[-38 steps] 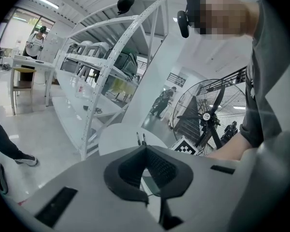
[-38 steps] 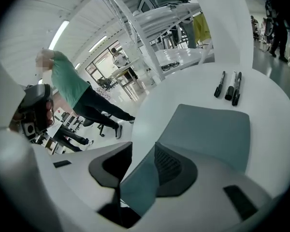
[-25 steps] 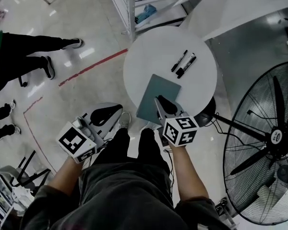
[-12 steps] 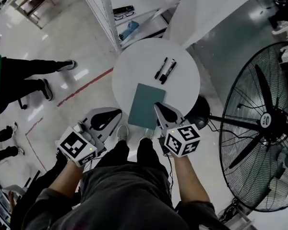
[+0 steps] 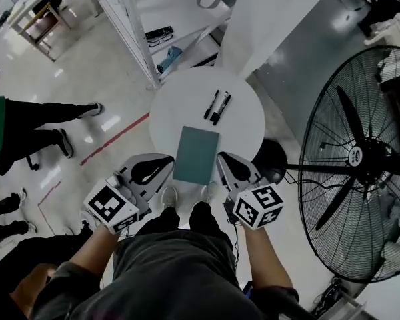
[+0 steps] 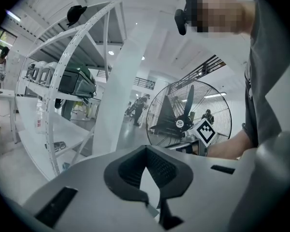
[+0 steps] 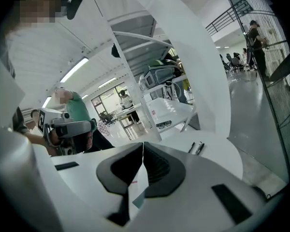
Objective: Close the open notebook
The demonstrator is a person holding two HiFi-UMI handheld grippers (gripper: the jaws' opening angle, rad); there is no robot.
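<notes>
The teal notebook [image 5: 197, 155] lies closed and flat on the near part of the round white table [image 5: 243, 119]. Two black markers [image 5: 215, 107] rest beyond it. My left gripper [image 5: 168, 160] hangs just left of the notebook's near corner, its jaws shut and empty, as the left gripper view [image 6: 145, 148] also shows. My right gripper [image 5: 221, 157] is held just right of the notebook's near edge. Its jaws have just been closing and now meet with nothing between them [image 7: 143, 144]. Neither gripper touches the notebook.
A large standing fan [image 5: 357, 159] fills the right side, close to the table. A white shelf rack [image 5: 160, 19] stands behind the table. A person's legs [image 5: 47, 119] are at the left on the shiny floor. My own legs are below the grippers.
Both grippers have lifted and drawn back toward me; the right one was over the notebook's near corner and now sits off its edge. The right jaws have closed.
</notes>
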